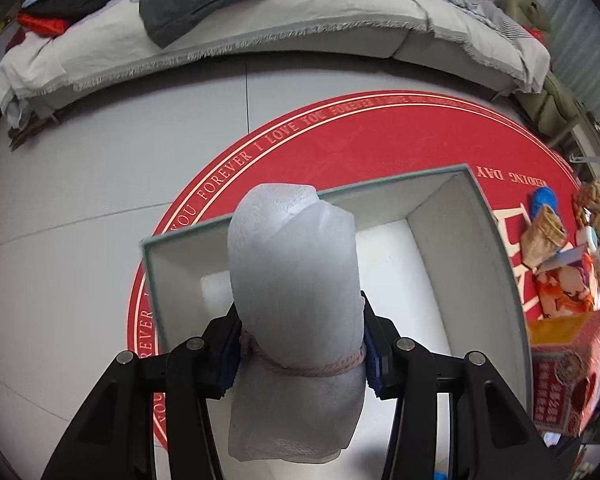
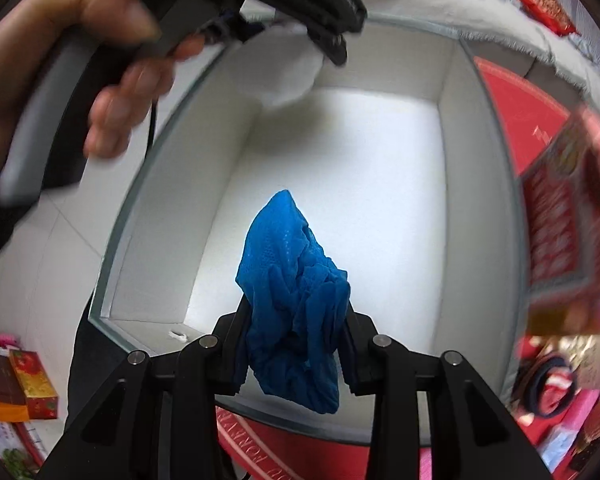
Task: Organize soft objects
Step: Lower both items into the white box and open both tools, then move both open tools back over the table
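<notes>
I have both claws loaded and hanging over the open grey-rimmed rectangular box with pale inner walls and a white floor [image 1: 476, 216], which sits on the round red floor mat with printed lettering [image 1: 380, 136]. My left claw [image 1: 298, 344] is clenched on a white foam-sheet roll tied round with a pink cord [image 1: 292, 256]; the pads press its sides right at the cord, and the roll's long axis runs straight out along the fingers, its rounded far end showing over the box's far-left rim. In the right wrist view the same roll's tip [image 2: 292, 84] shows just inside the box's far-left corner, with the person's hand [image 2: 80, 64] wrapped round the left handle above it. My right claw [image 2: 296, 348] is clamped on a crumpled blue mesh cloth [image 2: 296, 288], which sticks out from between the pads and hangs above the near middle of the white box floor [image 2: 360, 184]. That floor looks bare apart from a small white scrap near the near-left wall. Both claws point steeply downward, so what matters for the coming move is that each load lies directly below its claw, with the box underneath. I judge the right hand better placed, since it is well inside the rim while the left sits at the edge. The roll would need laying lengthways along the far wall so it does not foul the rim.
</notes>
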Demonstrator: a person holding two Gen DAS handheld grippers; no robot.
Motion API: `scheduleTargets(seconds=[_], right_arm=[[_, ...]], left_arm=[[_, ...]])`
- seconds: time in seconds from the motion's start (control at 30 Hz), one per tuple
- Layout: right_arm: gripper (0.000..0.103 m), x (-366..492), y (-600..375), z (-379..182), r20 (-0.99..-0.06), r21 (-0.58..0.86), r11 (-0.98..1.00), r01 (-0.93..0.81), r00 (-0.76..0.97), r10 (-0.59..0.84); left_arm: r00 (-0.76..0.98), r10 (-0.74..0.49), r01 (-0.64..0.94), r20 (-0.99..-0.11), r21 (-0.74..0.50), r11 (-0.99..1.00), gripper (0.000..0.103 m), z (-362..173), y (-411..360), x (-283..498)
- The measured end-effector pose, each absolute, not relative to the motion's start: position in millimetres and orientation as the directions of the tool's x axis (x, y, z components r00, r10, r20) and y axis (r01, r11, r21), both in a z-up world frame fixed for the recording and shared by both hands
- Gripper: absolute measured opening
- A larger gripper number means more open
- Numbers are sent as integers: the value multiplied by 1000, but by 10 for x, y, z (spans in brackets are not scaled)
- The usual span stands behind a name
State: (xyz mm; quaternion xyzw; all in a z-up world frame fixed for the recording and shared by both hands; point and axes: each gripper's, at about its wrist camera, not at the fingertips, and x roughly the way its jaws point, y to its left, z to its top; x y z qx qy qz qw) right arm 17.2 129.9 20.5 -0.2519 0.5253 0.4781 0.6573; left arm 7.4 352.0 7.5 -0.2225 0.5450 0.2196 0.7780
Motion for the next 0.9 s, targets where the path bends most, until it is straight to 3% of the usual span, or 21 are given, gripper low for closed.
scheduleTargets(seconds=[0.27,0.33,0.37,0.47,0.9], right_arm=[[40,430,1619,639,-884,121,433,-893,101,456],[46,490,1733,695,-878,129,435,-891,102,468],[55,509,1752,718,-878,132,439,-889,101,469],[69,530,1685,809,-855,123,450,-884,136,500],[72,464,922,967,-824,100,450,-887,179,537]], left_arm=[[371,104,-583,-923,-144,799,50,468,3398,-211],[368,107,-572,-924,-134,809,59,500,3376,-201],[366,107,-561,-924,-127,818,61,510,3354,-191],[361,101,-549,-927,-124,827,61,515,3301,-194],[333,150,-532,-931,-54,845,61,558,2746,-331]])
